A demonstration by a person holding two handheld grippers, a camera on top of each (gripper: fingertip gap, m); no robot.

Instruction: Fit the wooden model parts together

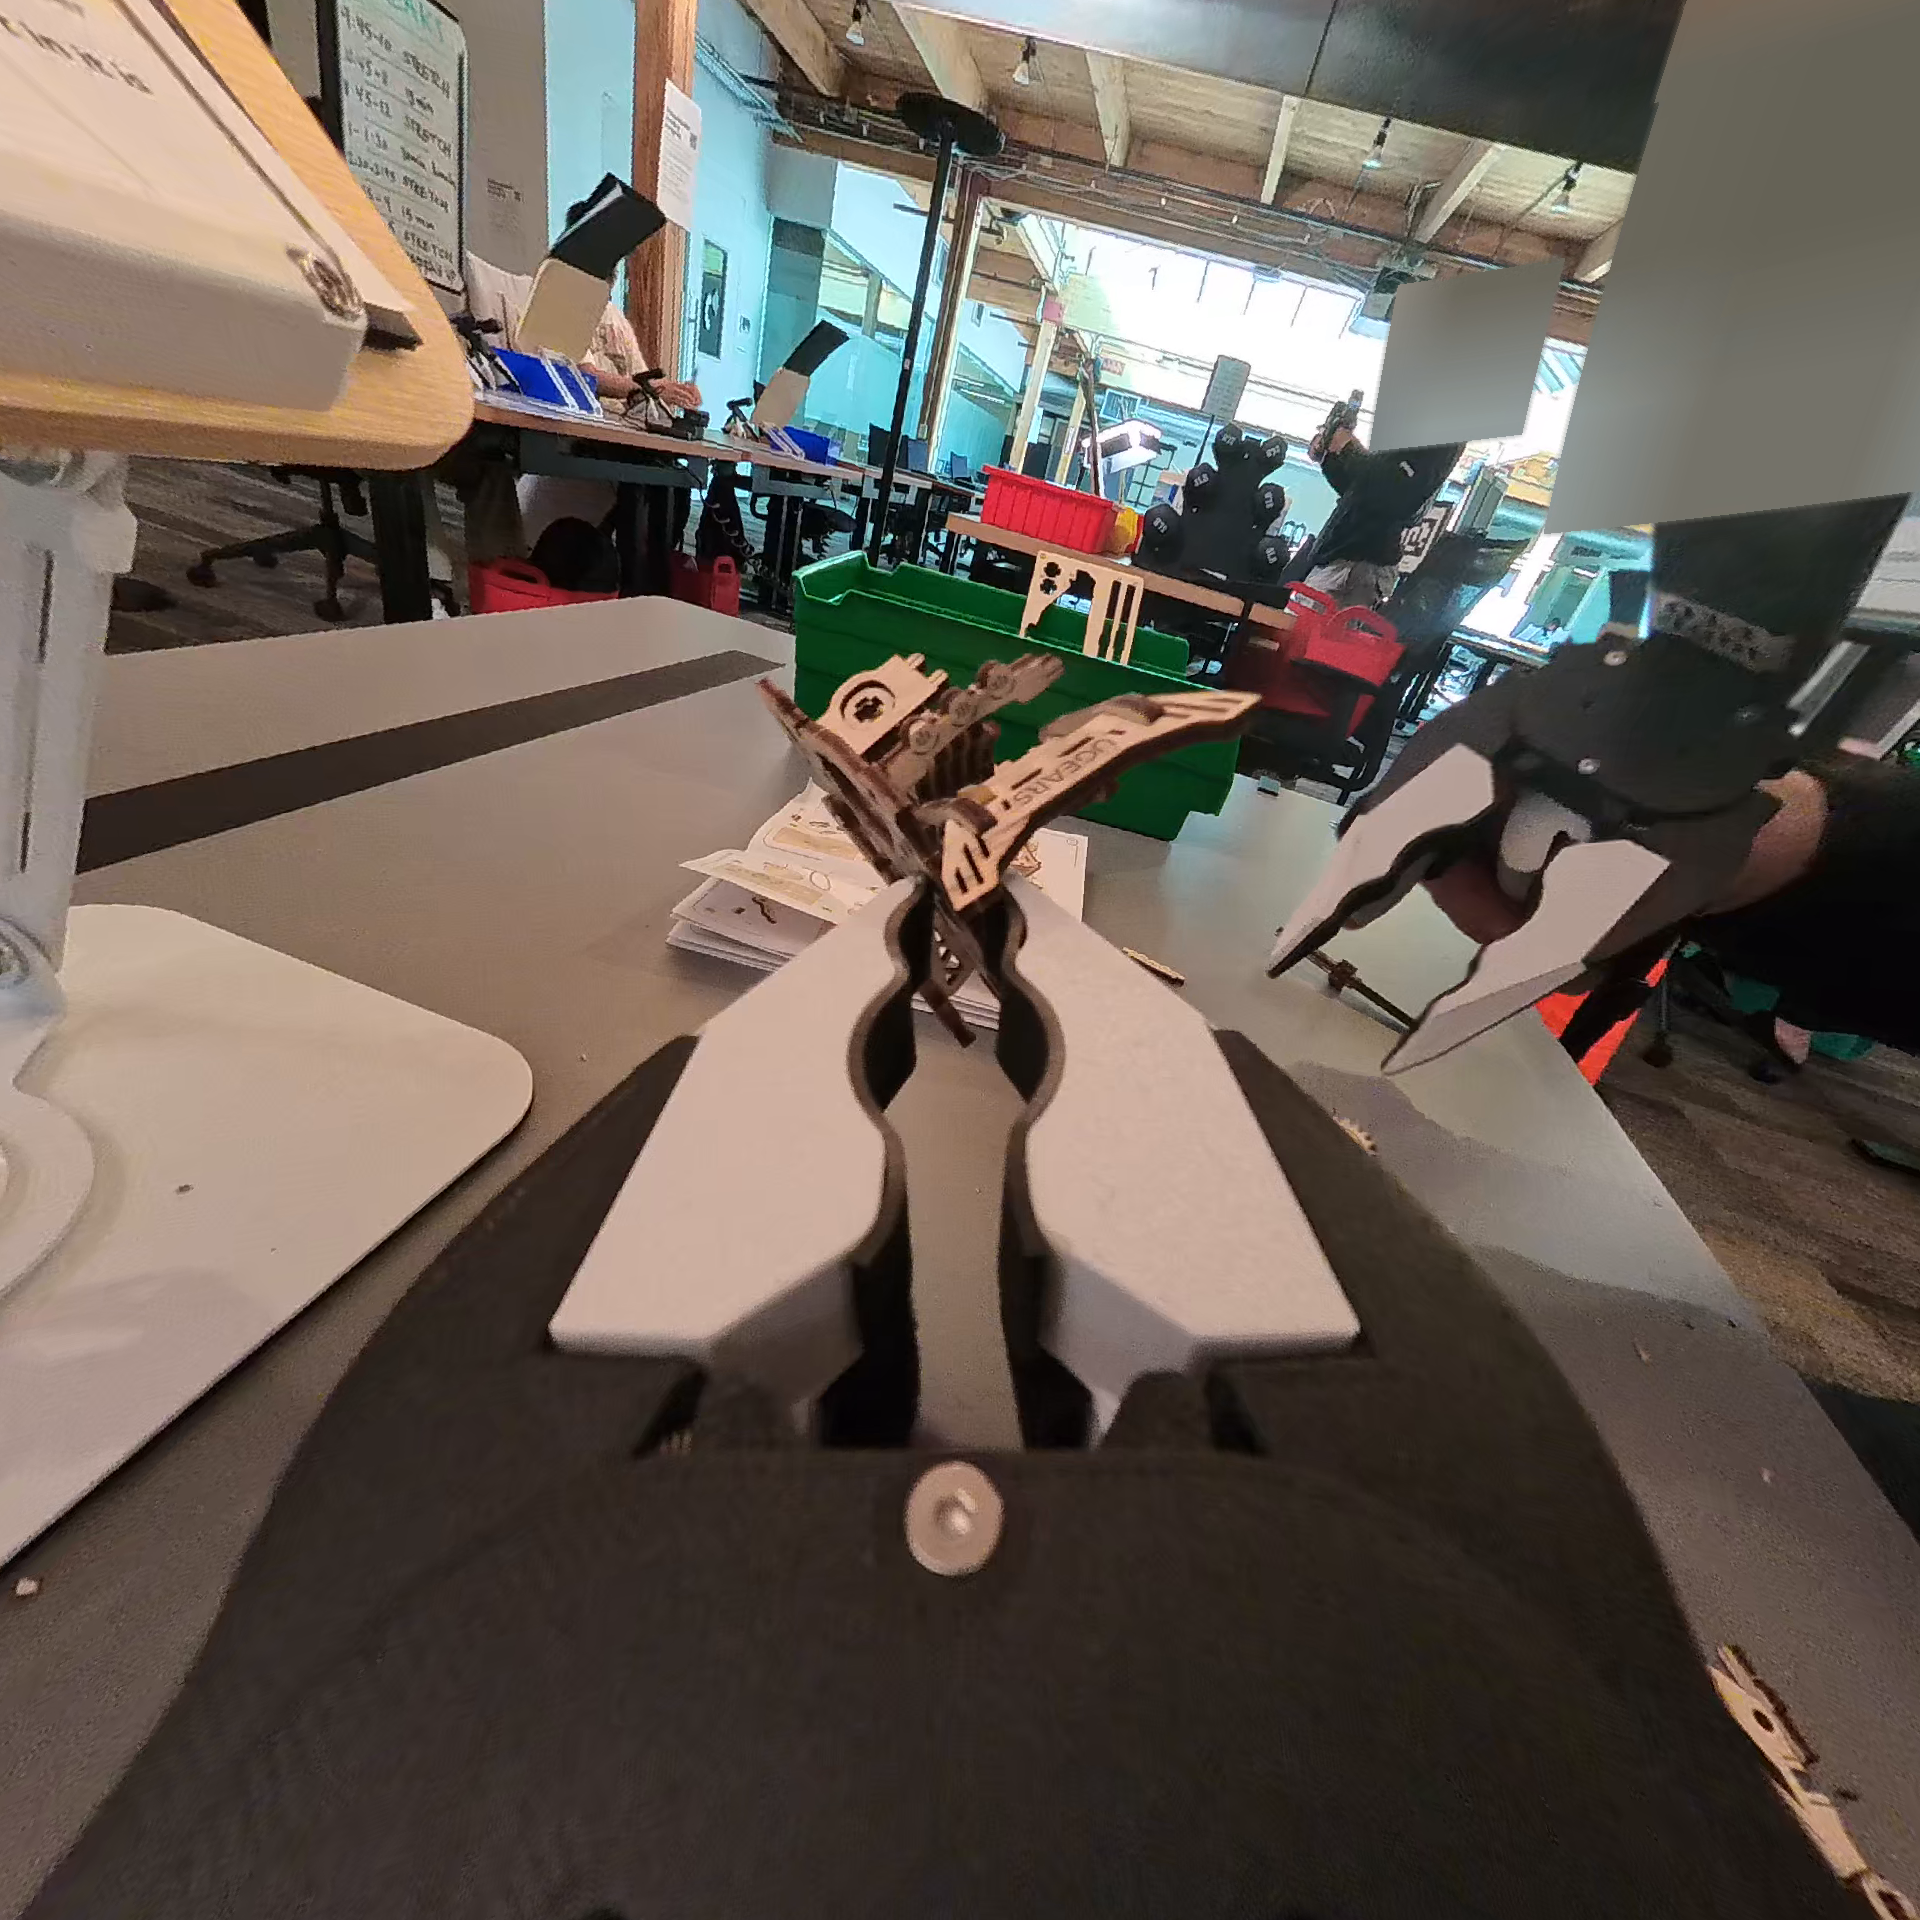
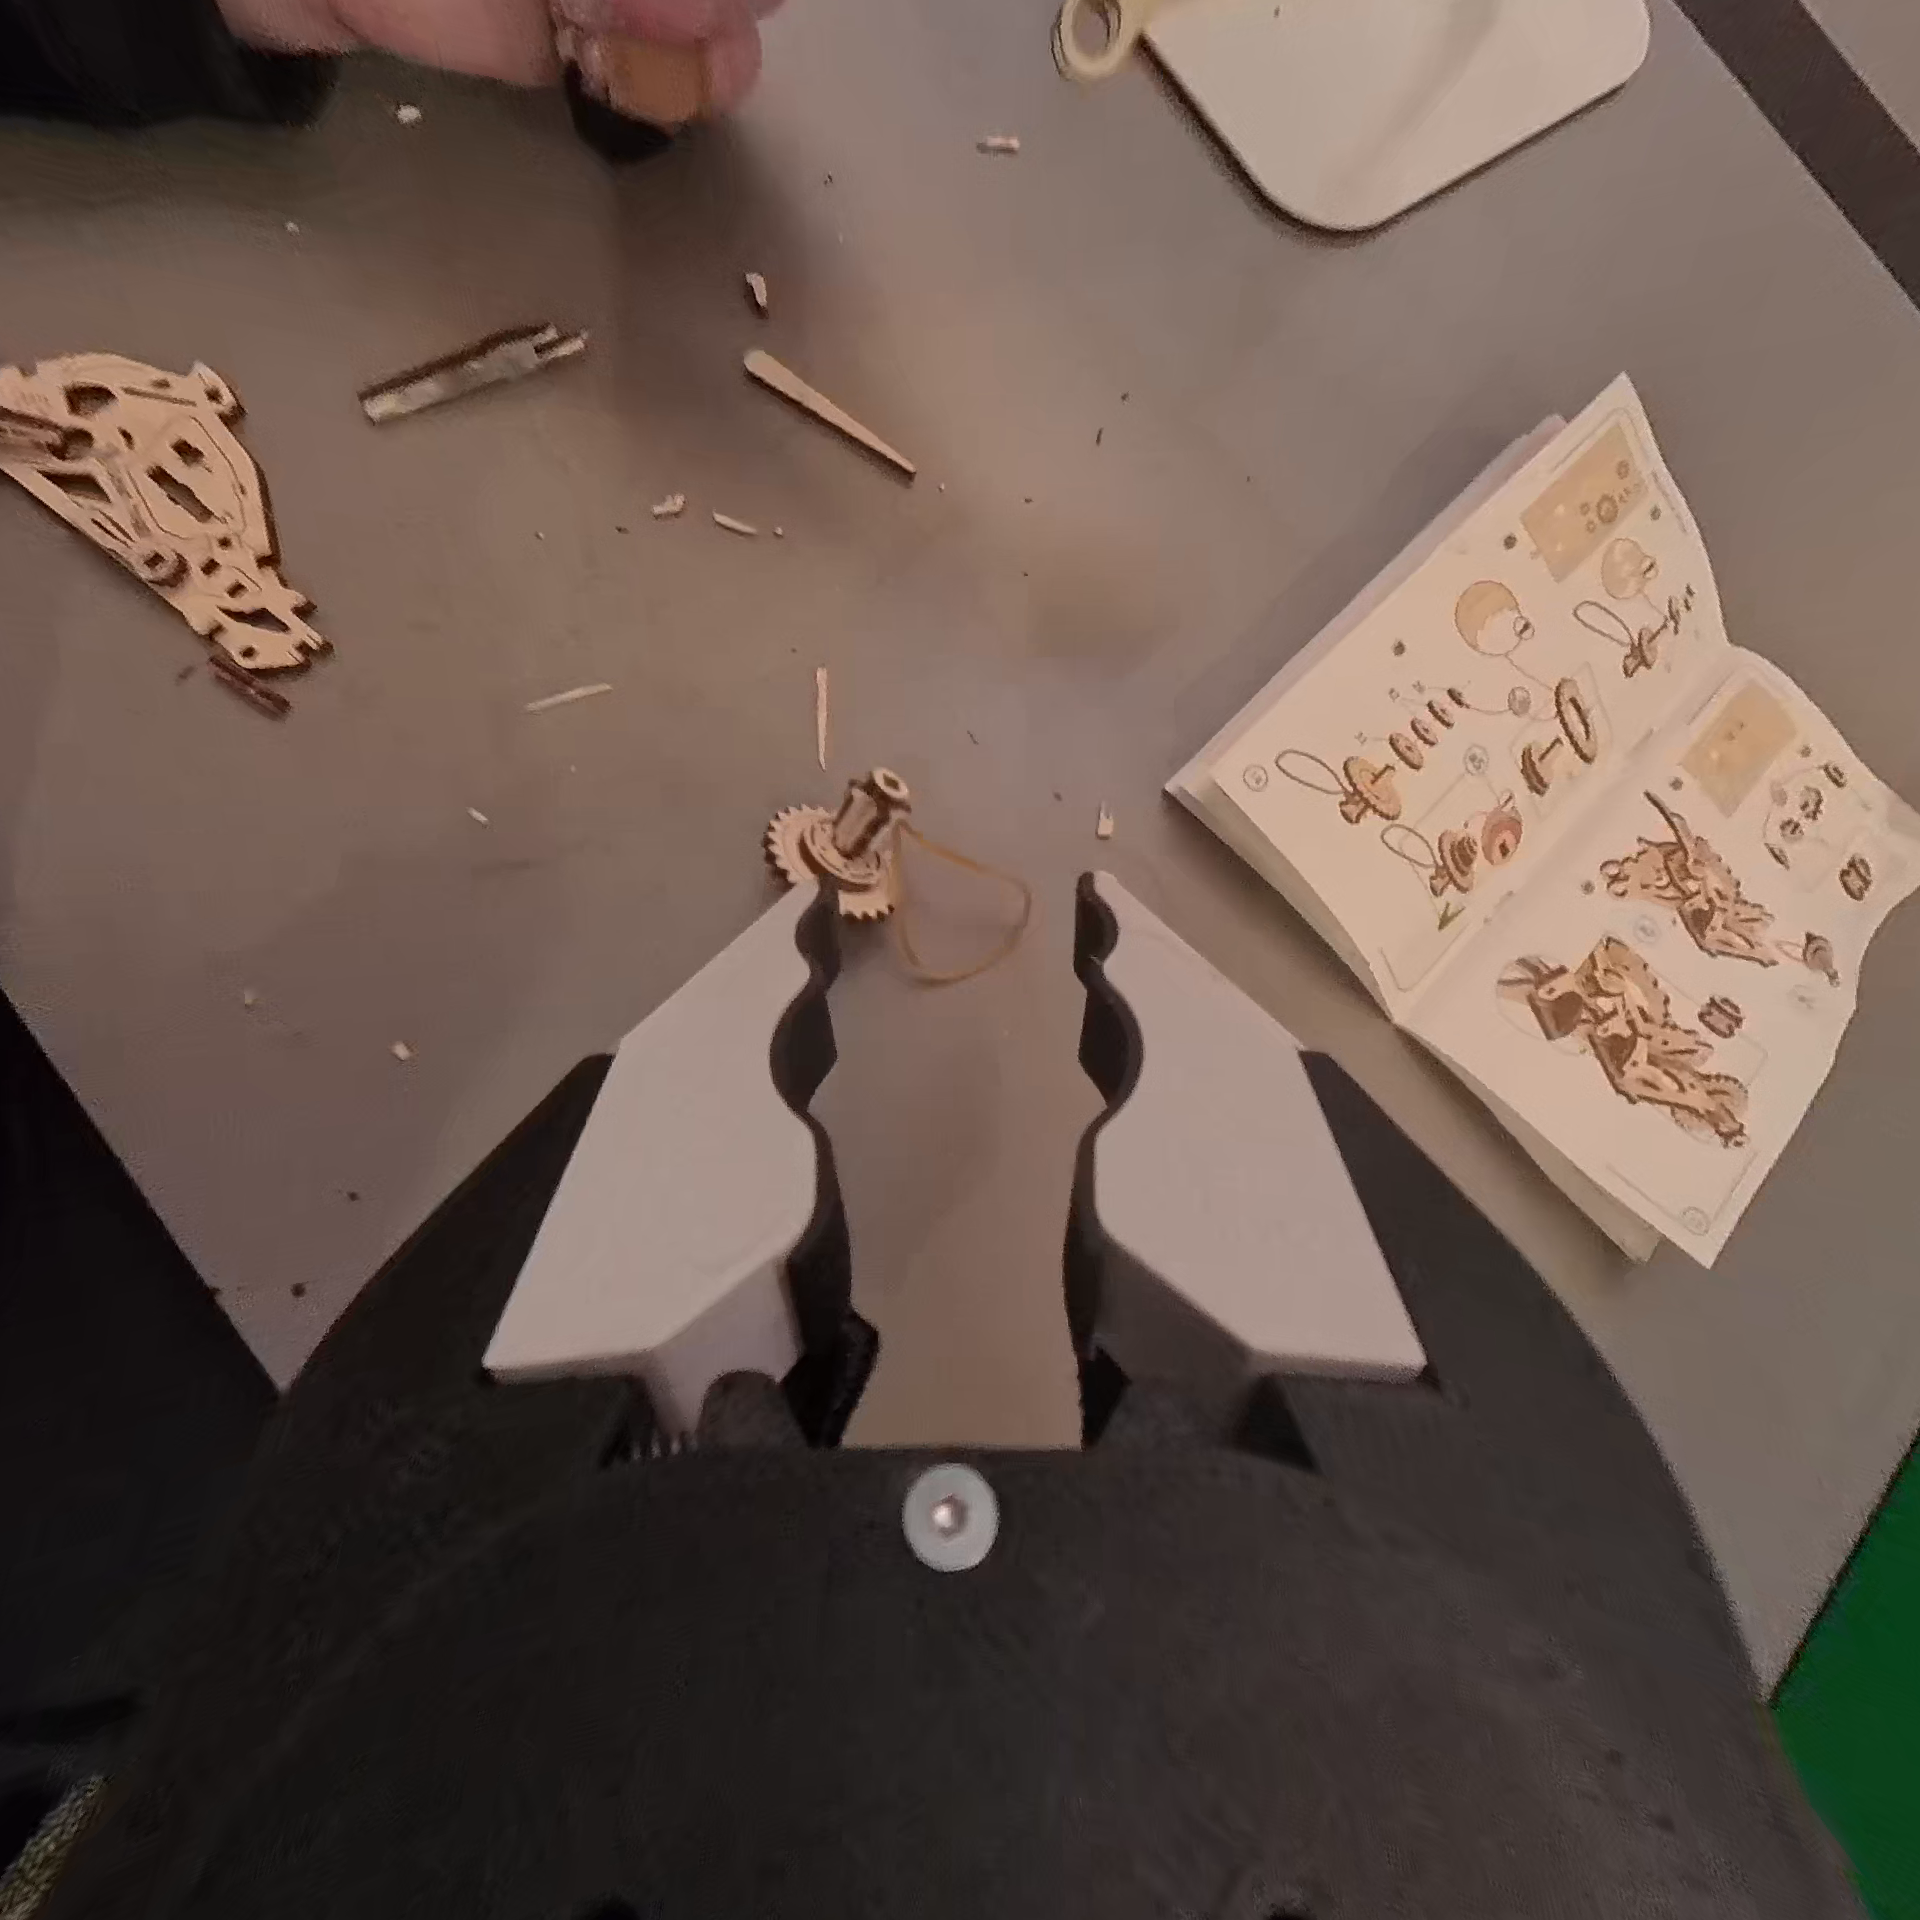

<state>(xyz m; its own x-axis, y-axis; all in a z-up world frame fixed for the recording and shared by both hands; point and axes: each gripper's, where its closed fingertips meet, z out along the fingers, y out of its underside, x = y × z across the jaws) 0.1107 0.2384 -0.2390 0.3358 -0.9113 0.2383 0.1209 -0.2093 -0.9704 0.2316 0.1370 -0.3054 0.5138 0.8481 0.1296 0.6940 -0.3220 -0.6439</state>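
The left hand-held gripper pinches the wooden model; the right hand-held gripper gapes, empty — next, grab the gear piece at its eleven o'clock.

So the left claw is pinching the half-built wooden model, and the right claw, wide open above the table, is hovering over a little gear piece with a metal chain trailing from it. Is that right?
Not quite: it is a rubber band, a thin tan loop, not a metal chain, as the right wrist view shows. The rest holds: the left gripper pinches the wooden model, and the right gripper hangs open over the gear piece on the table.
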